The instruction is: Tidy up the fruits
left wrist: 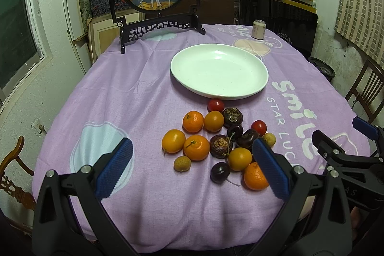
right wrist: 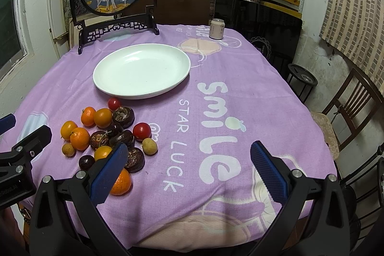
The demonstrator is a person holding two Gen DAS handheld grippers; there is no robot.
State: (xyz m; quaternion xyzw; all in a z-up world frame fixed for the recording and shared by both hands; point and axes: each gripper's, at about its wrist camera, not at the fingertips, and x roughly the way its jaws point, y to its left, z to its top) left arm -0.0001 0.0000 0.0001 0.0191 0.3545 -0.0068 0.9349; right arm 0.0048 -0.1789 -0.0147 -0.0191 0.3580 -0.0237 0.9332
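From my left wrist view, my left claw (left wrist: 192, 164) is spread wide and holds nothing. The fruit pile (left wrist: 216, 143) lies straight ahead between its blue pads on the purple cloth of the worktop (left wrist: 120, 100): oranges, dark cherries, red tomatoes, brown wrinkled fruits and pale longans, clustered and touching. The white plate (left wrist: 219, 71) sits bare just beyond the pile, its near rim beside a red tomato (left wrist: 215, 105). The nearest orange (left wrist: 255, 176) rests by my right-hand pad. My right claw (left wrist: 340, 138) shows at the right edge, off to the side of the pile.

From my right wrist view, my right claw (right wrist: 189, 169) is also spread wide and empty, aimed at bare cloth with the "smile" print. Here the fruit lies to its left, partly behind the left pad, and the plate (right wrist: 141, 71) is ahead and left.

I judge the left claw nearer and better lined up for the first pick; the plate lies straight beyond.
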